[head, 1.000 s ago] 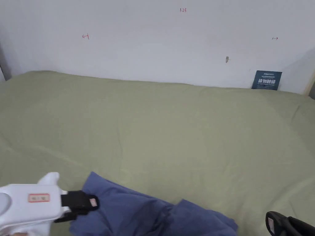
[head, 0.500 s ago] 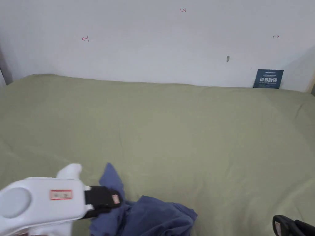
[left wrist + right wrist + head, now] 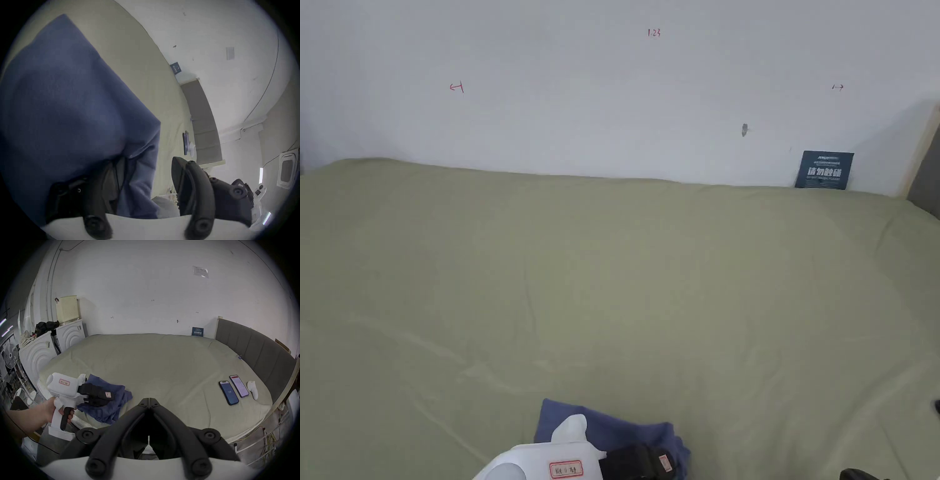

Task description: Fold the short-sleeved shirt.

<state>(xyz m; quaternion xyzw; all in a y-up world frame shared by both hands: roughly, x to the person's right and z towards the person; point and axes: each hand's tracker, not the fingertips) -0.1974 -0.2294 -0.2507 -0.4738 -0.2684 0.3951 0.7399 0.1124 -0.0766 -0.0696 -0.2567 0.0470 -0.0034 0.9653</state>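
The blue short-sleeved shirt [image 3: 612,431] lies bunched near the front edge of the green bed [image 3: 612,281]. My left gripper [image 3: 669,465], white-bodied with black jaws, sits on top of it. In the left gripper view the shirt [image 3: 65,97] drapes over one jaw, the other jaw stands apart and bare, and the left gripper [image 3: 146,162] is open. The right gripper view shows the shirt [image 3: 113,402] crumpled under the left gripper [image 3: 110,396], held by a hand. My right gripper [image 3: 148,398] is shut and empty, hovering right of the shirt.
Two phones [image 3: 228,392] [image 3: 239,388] and a small white object [image 3: 252,389] lie on the bed's right side by a grey headboard [image 3: 251,350]. White washing machines [image 3: 40,353] stand left of the bed. A blue sign [image 3: 824,170] leans on the back wall.
The shirt went from spread out to a crumpled heap. My left gripper moved right and toward the near edge with it. The right gripper dropped almost out of the head view.
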